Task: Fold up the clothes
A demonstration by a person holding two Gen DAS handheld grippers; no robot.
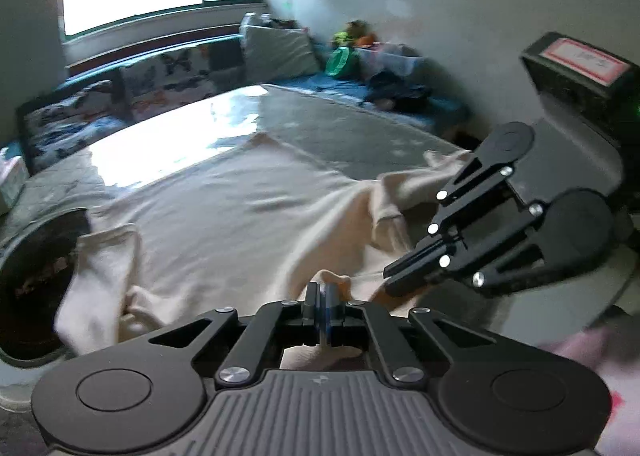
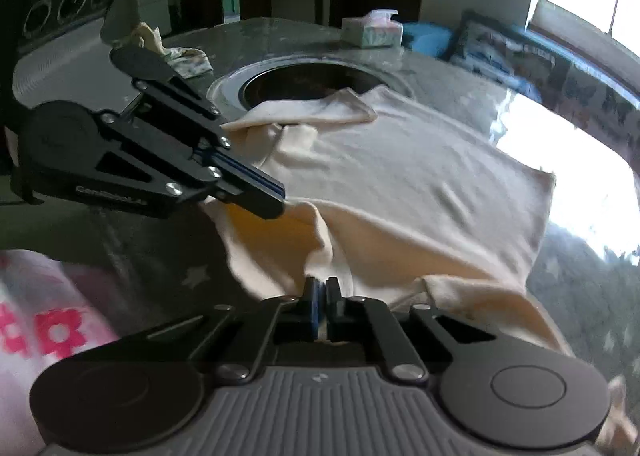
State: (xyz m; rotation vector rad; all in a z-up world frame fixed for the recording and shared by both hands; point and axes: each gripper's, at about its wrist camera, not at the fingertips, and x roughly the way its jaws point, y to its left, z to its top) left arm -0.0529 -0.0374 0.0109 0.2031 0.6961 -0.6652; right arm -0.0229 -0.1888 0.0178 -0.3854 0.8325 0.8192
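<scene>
A cream shirt lies spread on a grey marble table; it also shows in the right wrist view. My left gripper is shut on the shirt's near edge, lifting a small fold. It shows in the right wrist view at the left, pinching the same edge. My right gripper is shut on the shirt's near edge, a little to the right of the left one. It shows in the left wrist view at the right. One sleeve lies over a round hole.
A round dark hole is sunk in the table beyond the shirt. A tissue box and a crumpled cloth sit at the far side. A cushioned bench with pillows runs under the window. Pink flowered fabric is near left.
</scene>
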